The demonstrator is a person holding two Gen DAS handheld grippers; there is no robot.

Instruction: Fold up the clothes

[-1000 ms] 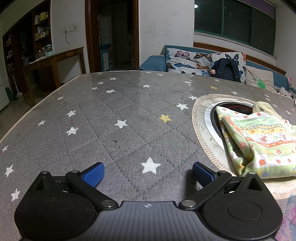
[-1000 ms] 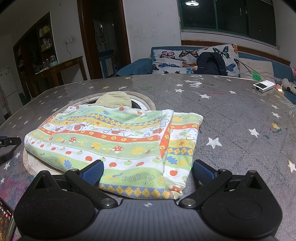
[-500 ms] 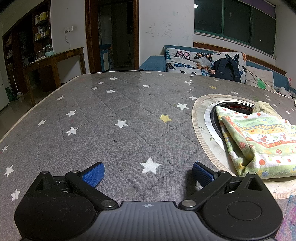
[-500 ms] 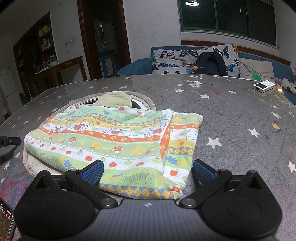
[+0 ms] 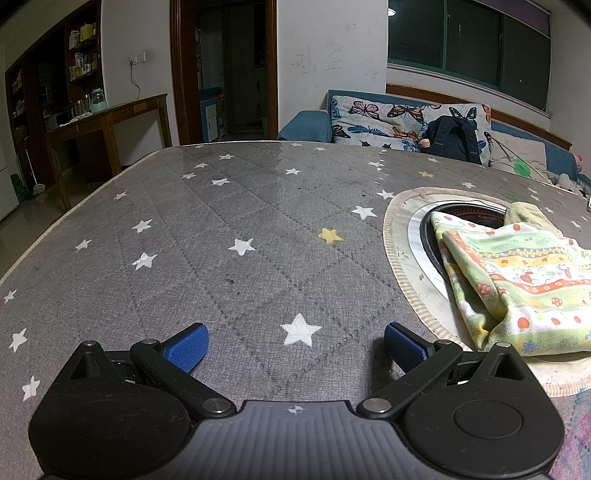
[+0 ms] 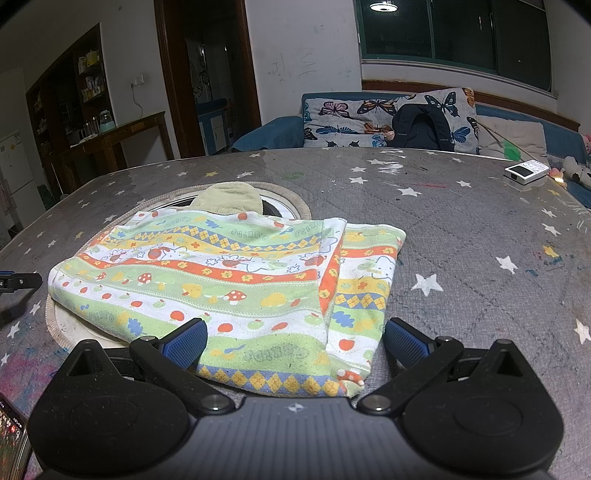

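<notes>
White walls (image 5: 118, 44) enclose the room, with faint scribbles on the panel at 12 o'clock. A dark wood doorway (image 5: 223, 70) opens at 11 o'clock onto an unlit passage. At 10 o'clock stands a wooden side table (image 5: 110, 118) before dark shelving (image 5: 83, 40). At 1 o'clock a blue sofa (image 6: 273, 129) carries butterfly-print cushions (image 6: 351, 118) and a black backpack (image 6: 421, 127), under a dark window (image 6: 458, 33) reflecting a ceiling lamp (image 6: 383, 6).

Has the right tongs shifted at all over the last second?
No. The right tongs frame the same near edge of the striped cartoon-print garment, and the white star on the grey tablecloth sits unchanged.
</notes>
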